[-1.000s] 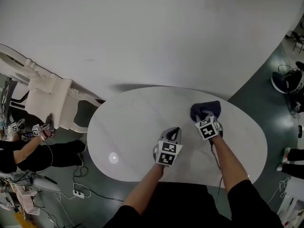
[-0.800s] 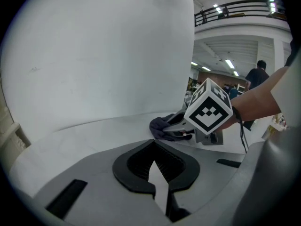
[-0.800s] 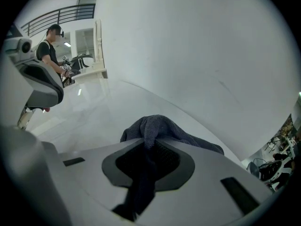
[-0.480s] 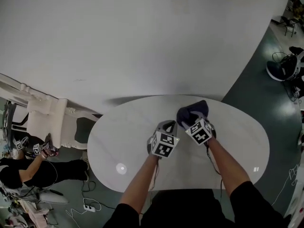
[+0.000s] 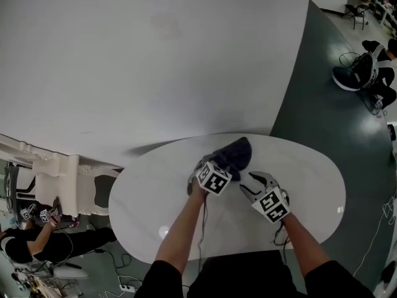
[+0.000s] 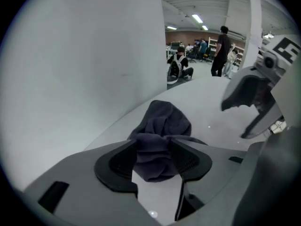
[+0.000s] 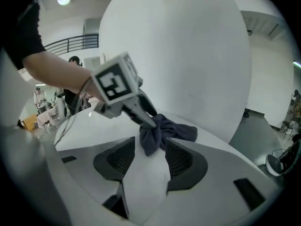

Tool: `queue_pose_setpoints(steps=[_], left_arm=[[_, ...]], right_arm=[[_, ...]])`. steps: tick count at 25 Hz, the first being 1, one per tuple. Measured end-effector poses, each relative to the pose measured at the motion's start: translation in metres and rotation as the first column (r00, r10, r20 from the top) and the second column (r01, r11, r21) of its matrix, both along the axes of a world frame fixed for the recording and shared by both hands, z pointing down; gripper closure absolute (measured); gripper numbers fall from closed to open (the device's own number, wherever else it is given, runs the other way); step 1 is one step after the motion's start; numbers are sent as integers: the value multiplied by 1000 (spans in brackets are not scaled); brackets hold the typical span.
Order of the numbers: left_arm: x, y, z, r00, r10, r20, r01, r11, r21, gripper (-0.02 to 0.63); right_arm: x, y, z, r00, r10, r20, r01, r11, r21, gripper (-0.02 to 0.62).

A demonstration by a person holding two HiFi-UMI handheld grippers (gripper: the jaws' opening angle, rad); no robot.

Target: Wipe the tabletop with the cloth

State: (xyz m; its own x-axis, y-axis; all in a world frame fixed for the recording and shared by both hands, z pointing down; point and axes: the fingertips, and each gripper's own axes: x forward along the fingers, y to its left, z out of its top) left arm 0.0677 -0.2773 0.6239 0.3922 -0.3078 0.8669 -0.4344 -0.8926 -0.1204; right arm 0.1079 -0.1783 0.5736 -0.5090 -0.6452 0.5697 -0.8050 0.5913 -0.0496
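the dark cloth [image 5: 234,155] is seen crumpled on the white oval tabletop [image 5: 310,191], close to its far edge and about midway across. the left gripper [image 5: 216,165] is pointed steeply down at it. its jaws, which have just been opening, are spread wide, with the bunched near end of the cloth standing between them. the fabric brushes both pads, but no squeeze is judged to be on it yet, so the cloth is taken as loose rather than gripped. the right gripper [image 5: 256,182] is held to the right and nearer the person, apart from the cloth. its jaws have likewise just been opening and are parted, with nothing between them but bare table. the cloth's long axis runs from the left gripper's tips away toward the far edge, slightly rightward, so the left hand is plainly the nearer. the coming move is judged to turn on closing the left jaws over that near bunch.
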Motion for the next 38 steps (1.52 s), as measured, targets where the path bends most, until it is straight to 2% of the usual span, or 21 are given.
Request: queue_pose_setpoints(steps=[1, 2, 3, 4, 5, 7, 13, 17, 22, 24, 26, 29, 33, 38], left_arm=[[3, -4, 5, 1000, -8, 16, 8, 1000, -4, 376], [5, -7, 11, 999, -9, 35, 9, 1000, -7, 377], [7, -8, 16, 999, -2, 54, 3, 1000, -9, 387], [9, -8, 20, 997, 11, 70, -10, 1000, -11, 417], [10, -8, 24, 997, 23, 79, -22, 1000, -13, 455], [11, -7, 27, 997, 29, 73, -27, 999, -22, 486], [13, -4, 28, 992, 60, 108, -54, 997, -59, 512], [13, -8, 28, 997, 52, 61, -47, 996, -77, 512], [2, -26, 31, 995, 84, 56, -82, 996, -35, 512], [-3, -31, 30, 997, 75, 24, -74, 997, -36, 512], [-7, -30, 29, 996, 85, 8, -85, 996, -32, 512], [-19, -30, 27, 991, 132, 35, -132, 991, 10, 515], [-46, -34, 28, 987, 155, 40, -156, 987, 25, 517], [-91, -44, 29, 986, 158, 54, -160, 986, 44, 518]], right_arm=[[6, 15, -2, 1000, -3, 3, 3, 1000, 1, 397], [13, 28, -4, 1000, 9, 6, -9, 1000, 5, 425], [20, 40, -6, 999, 31, 17, -31, 999, 9, 524], [25, 51, -8, 998, 51, 38, -51, 999, 11, 575], [29, 61, -10, 996, 64, 61, -65, 998, 9, 575], [31, 77, -11, 993, 75, 89, -76, 997, 3, 575], [22, 107, -8, 988, 42, 149, -38, 999, -29, 577], [20, 117, -8, 988, 21, 150, -14, 999, -47, 581], [19, 122, -5, 990, 90, 105, -82, 994, -73, 581], [15, 123, -6, 986, 141, 90, -134, 988, -78, 581], [6, 123, -8, 978, 189, 83, -183, 980, -75, 581], [-18, 119, -14, 974, 218, 64, -214, 975, -62, 581], [-55, 108, -25, 963, 252, 96, -248, 967, -56, 581], [-100, 93, -27, 964, 250, 87, -247, 968, -47, 581]])
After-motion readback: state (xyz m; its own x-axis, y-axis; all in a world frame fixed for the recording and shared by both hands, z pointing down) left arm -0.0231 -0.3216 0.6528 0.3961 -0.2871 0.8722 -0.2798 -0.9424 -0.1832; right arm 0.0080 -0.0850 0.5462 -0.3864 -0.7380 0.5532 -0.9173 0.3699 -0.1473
